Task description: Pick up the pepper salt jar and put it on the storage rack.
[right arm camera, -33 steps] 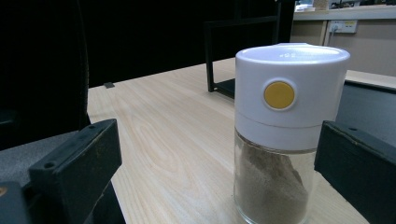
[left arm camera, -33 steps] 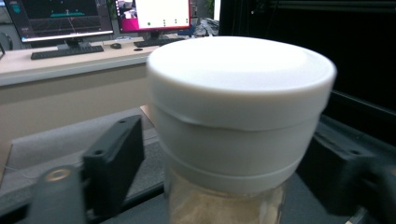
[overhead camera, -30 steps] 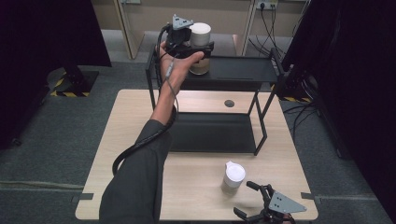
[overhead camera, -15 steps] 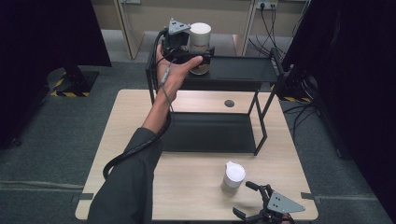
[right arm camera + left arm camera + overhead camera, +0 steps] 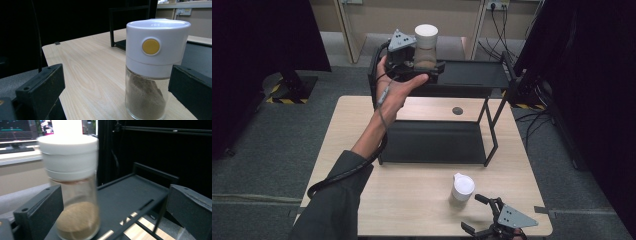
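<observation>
A glass jar [image 5: 426,47] with a white lid and brown powder stands on the top shelf [image 5: 472,75] of a black rack. My left gripper [image 5: 428,64] is open around it. In the left gripper view the jar [image 5: 75,195] sits close to the left jaw, with a wide gap to the right one. A second jar [image 5: 462,186], with a white cap, stands on the wooden table [image 5: 412,200] near the front. My right gripper [image 5: 473,214] is open just in front of it. In the right gripper view this jar [image 5: 155,70] shows a yellow button and stands nearer the right jaw.
The black rack has a lower shelf [image 5: 432,142] resting on the table and thin posts at its right side. A small round hole [image 5: 457,110] marks the tabletop behind the rack. Dark curtains and grey floor surround the table, and cables lie at the back right.
The left hand and forearm have shifted slightly at the top shelf, and the gripper's tilt has changed a little. The right gripper and the front jar have not moved.
</observation>
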`<state>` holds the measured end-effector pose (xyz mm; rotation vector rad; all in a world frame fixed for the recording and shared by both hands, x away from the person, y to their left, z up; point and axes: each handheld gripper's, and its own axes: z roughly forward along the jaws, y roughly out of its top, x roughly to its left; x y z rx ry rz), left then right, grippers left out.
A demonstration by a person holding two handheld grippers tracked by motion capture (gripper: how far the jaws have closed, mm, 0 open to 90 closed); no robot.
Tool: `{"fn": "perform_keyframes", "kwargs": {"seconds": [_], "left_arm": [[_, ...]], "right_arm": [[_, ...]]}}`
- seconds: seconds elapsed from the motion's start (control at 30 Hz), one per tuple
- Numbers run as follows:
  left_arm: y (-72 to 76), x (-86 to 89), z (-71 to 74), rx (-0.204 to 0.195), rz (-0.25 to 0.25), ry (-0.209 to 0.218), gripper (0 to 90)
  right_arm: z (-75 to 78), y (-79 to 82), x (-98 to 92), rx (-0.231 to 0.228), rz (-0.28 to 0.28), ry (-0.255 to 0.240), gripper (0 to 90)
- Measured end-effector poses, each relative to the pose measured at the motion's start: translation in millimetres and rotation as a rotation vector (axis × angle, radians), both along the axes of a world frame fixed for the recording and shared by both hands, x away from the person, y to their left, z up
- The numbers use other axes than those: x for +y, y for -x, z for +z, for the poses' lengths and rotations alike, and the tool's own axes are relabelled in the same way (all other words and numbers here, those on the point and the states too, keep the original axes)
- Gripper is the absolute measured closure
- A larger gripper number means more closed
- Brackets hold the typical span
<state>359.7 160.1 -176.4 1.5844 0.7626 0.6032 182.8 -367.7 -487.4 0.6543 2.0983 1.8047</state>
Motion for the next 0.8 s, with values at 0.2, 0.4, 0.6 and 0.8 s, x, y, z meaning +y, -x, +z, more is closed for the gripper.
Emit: {"fn": "perform_keyframes", "kwargs": {"seconds": [0.2, 0.4, 0.6, 0.8], "left_arm": [[13.8, 1.5, -12.0, -0.017, -0.064, -0.012, 1.0], [29.6, 1.7, -26.6, -0.018, -0.145, -0.016, 1.4], [45.0, -0.2, -41.9, -0.018, -0.212, -0.029, 1.6], [54.7, 2.0, -59.4, -0.011, -0.249, -0.007, 1.8]], "right_arm": [[0.1, 0.1, -0.1, 0.002, -0.002, 0.000, 1.2], [0.1, 0.3, -0.2, 0.001, -0.003, -0.001, 1.2], [0.5, 0.7, 0.0, 0.000, -0.003, 0.001, 1.2], [0.4, 0.8, 0.4, 0.000, -0.003, 0.002, 1.2]]}}
